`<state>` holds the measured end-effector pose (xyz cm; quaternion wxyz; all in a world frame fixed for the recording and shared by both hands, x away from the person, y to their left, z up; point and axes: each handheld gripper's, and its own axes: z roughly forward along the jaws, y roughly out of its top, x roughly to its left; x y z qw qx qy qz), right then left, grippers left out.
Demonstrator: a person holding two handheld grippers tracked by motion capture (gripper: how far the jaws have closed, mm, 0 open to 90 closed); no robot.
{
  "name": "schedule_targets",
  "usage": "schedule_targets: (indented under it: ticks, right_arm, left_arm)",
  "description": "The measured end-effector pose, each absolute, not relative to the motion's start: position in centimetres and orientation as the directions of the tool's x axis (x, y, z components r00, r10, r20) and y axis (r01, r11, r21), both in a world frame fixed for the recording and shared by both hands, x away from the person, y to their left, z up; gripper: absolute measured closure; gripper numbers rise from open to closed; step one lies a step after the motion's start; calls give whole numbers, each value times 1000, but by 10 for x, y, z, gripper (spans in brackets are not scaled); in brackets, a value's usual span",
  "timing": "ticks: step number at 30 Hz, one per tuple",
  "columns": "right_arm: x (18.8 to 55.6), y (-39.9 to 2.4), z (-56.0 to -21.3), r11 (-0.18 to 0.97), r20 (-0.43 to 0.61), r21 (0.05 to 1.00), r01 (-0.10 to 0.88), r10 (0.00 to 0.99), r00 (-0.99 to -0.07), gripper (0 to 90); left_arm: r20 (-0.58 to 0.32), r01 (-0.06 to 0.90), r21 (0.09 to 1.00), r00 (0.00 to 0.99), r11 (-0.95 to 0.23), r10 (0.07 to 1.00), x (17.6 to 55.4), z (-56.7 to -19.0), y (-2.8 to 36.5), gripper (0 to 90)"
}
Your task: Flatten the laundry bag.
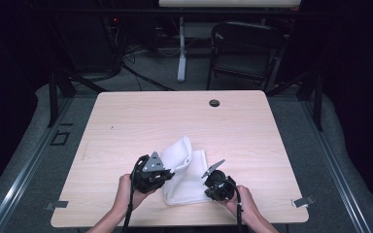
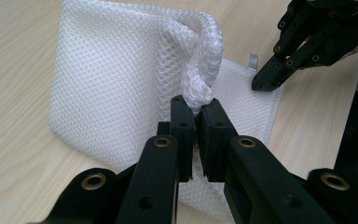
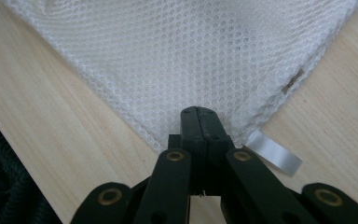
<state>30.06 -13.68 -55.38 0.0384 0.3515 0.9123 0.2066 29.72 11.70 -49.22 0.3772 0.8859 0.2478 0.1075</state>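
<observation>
From above I see a white mesh bag lying on the near middle of the pale wooden worktop, partly folded, with one flap raised toward the far side. My left gripper sits at the bag's left edge and my right gripper at its near right corner, each held by a hand coming in from the bottom. A small dark round hole sits near the worktop's far edge. Beyond the worktop stand a dark folding chair and a white post on the grey floor.

Along the left gripper I see its jaws drawn narrow and pinching a bunched, twisted bit of the mesh bag. The fabric rises from that pinch and drapes over as a lifted fold, the rest lying flat on the worktop. The right gripper reaches in from the upper right, its tips at the bag's far corner, beside a small grey tab.

Along the right gripper I see its jaws closed tight together on the corner of the mesh bag, which spreads flat away from me over the worktop. A white label sticks out from the bag's edge just right of the jaws, and a small dark mark sits on the right seam.
</observation>
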Motion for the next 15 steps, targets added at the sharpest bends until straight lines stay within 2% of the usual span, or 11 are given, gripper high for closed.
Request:
schedule_targets:
  ticks: [15]
  right_arm:
    - [299,-136,-553,673,54,390,628,664,-745,900]
  left_arm:
    - [-1,390,725,826,-568,564,294,-488,143,852]
